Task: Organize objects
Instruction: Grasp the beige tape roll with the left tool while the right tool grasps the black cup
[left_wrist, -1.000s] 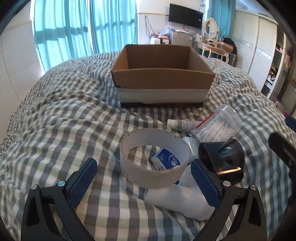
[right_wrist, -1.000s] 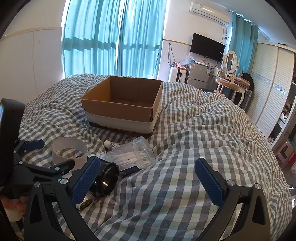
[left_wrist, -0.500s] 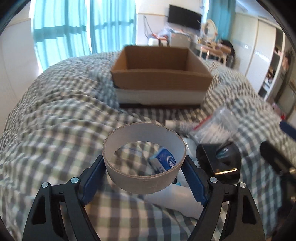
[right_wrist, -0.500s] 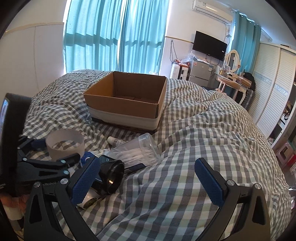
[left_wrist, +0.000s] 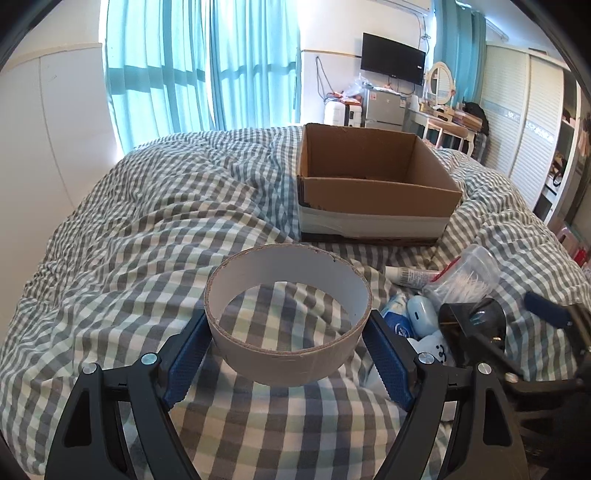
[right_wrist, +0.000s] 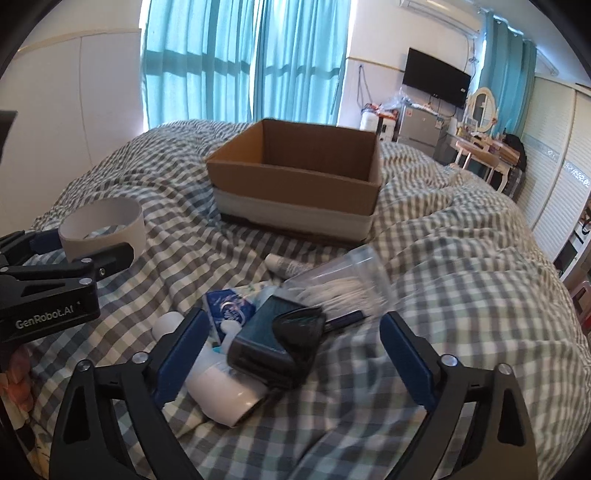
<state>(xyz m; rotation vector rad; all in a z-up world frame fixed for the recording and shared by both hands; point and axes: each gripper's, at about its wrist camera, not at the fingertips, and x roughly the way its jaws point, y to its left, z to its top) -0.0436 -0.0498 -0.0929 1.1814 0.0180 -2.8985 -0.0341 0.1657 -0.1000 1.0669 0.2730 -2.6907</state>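
Observation:
My left gripper (left_wrist: 288, 354) is shut on a cardboard tape ring (left_wrist: 288, 343) and holds it above the checked bedcover; the ring also shows in the right wrist view (right_wrist: 101, 227). An open, empty cardboard box (left_wrist: 373, 184) sits ahead on the bed. My right gripper (right_wrist: 291, 354) is open and hovers over a pile: a black case (right_wrist: 277, 343), a white bottle (right_wrist: 221, 391), a blue packet (right_wrist: 229, 306), a clear cotton-swab tub (right_wrist: 343, 280) and a small tube (right_wrist: 284, 266).
The bed is covered by a rumpled grey-checked duvet (left_wrist: 147, 240). Turquoise curtains (left_wrist: 199, 66) hang behind it. A TV (left_wrist: 393, 68), a dresser and white wardrobes (left_wrist: 528, 122) stand at the back right.
My left gripper closed on the tape ring and lifted it up and to the left, off the pile. My right gripper moved left over the pile.

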